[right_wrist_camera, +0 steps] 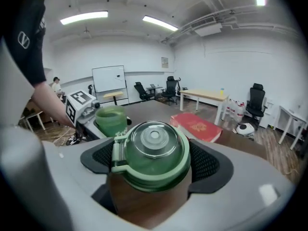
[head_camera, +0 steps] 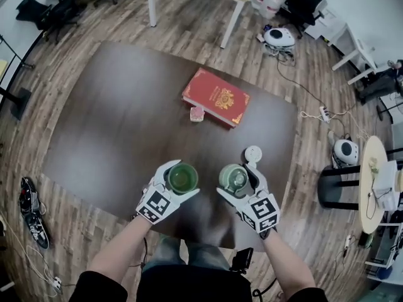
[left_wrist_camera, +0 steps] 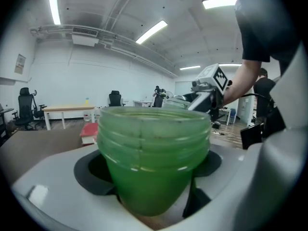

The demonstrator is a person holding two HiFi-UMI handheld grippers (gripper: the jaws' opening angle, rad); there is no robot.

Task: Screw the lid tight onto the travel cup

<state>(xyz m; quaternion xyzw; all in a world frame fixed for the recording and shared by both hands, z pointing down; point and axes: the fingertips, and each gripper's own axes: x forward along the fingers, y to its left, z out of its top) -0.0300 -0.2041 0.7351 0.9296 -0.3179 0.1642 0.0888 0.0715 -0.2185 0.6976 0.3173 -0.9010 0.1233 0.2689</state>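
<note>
Green translucent threaded cup near round, clear-domed green lid

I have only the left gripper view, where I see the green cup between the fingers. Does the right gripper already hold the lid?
Observer: Yes. The right gripper has its fingers closed on the lid, with the clear dome toward its camera.
Operator: Does the lid touch the cup?
Observer: No. In the head view, the cup and the lid are side by side, apart, above the table.
Operator: Is anything on the table near the lid?
Observer: A small white round object lies just beyond the right gripper.
</note>
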